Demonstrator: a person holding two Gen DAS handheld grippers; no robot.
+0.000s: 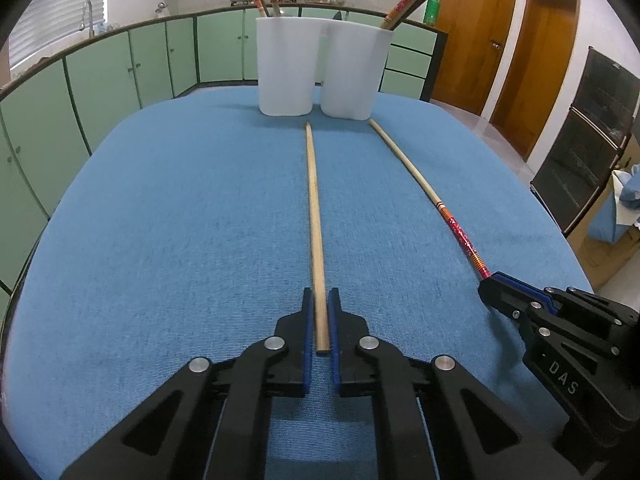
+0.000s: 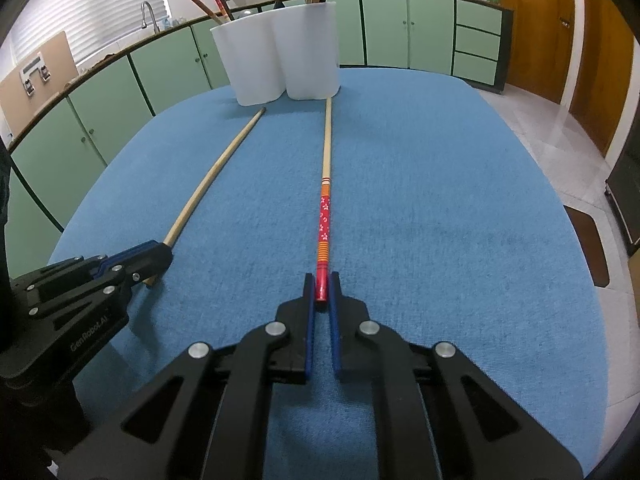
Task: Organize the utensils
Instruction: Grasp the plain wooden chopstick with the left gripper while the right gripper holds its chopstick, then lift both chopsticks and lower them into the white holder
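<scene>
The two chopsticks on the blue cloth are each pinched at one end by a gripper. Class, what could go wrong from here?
1. The left gripper holds the plain chopstick only at its near end, so the long free length may swing or slip when lifted.
2. The right gripper pinches just the tip of the red patterned chopstick; it could pop out.
3. Both far tips lie close to the white holder and might knock it.

Blue tablecloth, white holders, plain tan chopstick, red floral chopstick
</scene>
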